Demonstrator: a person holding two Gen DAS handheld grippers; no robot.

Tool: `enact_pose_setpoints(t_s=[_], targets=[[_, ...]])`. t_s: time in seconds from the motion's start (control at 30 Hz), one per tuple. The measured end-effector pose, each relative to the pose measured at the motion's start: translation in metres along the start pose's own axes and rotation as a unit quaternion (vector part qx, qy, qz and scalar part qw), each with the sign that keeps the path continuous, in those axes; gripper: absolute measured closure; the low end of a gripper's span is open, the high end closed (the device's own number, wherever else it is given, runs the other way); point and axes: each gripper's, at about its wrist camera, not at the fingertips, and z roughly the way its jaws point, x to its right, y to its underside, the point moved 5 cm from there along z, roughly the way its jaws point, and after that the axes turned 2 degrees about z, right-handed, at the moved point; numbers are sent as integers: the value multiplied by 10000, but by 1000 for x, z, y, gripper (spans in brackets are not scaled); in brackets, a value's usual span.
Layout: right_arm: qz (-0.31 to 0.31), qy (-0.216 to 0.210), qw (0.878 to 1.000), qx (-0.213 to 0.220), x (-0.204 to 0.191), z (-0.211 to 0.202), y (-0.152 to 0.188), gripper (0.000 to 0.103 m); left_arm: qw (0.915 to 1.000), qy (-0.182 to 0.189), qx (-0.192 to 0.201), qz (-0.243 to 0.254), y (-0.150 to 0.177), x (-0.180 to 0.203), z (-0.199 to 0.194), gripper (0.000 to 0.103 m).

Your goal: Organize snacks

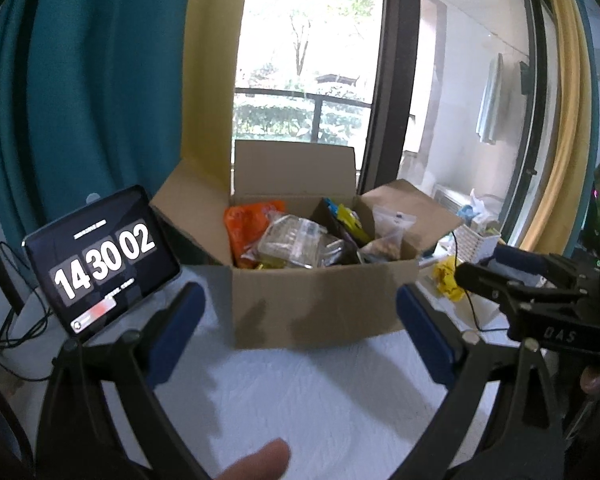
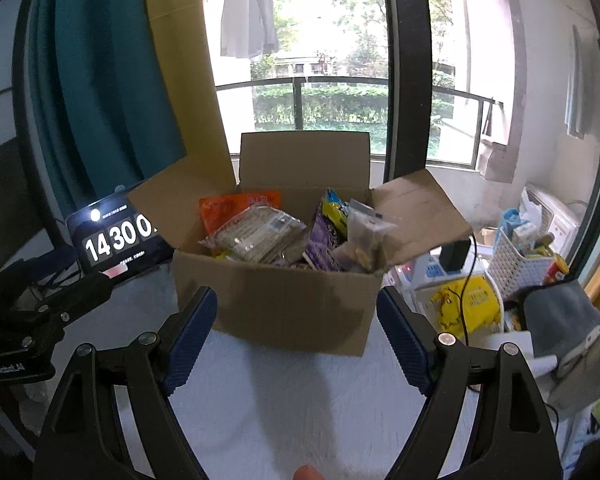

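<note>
A: Left wrist view first. Left gripper [image 1: 300,316], black frame with blue pads, jaws spread wide, nothing between them.
B: And the brown open-topped cardboard box [image 1: 320,300]?
A: Dead ahead at 12 o'clock, past the fingertips, standing on the white textured tabletop [image 1: 300,400], apart from both pads. Snacks piled inside: orange foil packet [image 1: 246,226] at 10 o'clock in the box, clear plastic tray pack [image 1: 296,242] centre, clear zip bag of nuts [image 1: 388,236] at 2 o'clock.
B: Anything else?
A: Black tablet showing a clock [image 1: 102,264] at 9 o'clock. The right gripper's [image 1: 466,274] black body pokes in at 3 o'clock.
B: Right wrist view?
A: Right gripper [image 2: 296,332] jaws also spread, empty. Same box [image 2: 284,300] at 12 o'clock, its front wall just beyond the pads, no contact. Purple snack bag [image 2: 320,240] and yellow-blue bag [image 2: 336,212] inside. White slatted plastic basket [image 2: 512,268] of packets at 3 o'clock, yellow packet [image 2: 464,304] beside it.
</note>
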Motion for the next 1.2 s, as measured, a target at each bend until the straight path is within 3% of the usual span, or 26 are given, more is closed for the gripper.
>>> enact_pose_setpoints(t_s=[0.57,1.2], targets=[[-199,140,9992,325,-19,-88,37,19,9989,47,407,229,27,32,-91,6],[-152,309,9938,1053,-15,-173,33,19,9956,178,809,435,13,60,-150,6]])
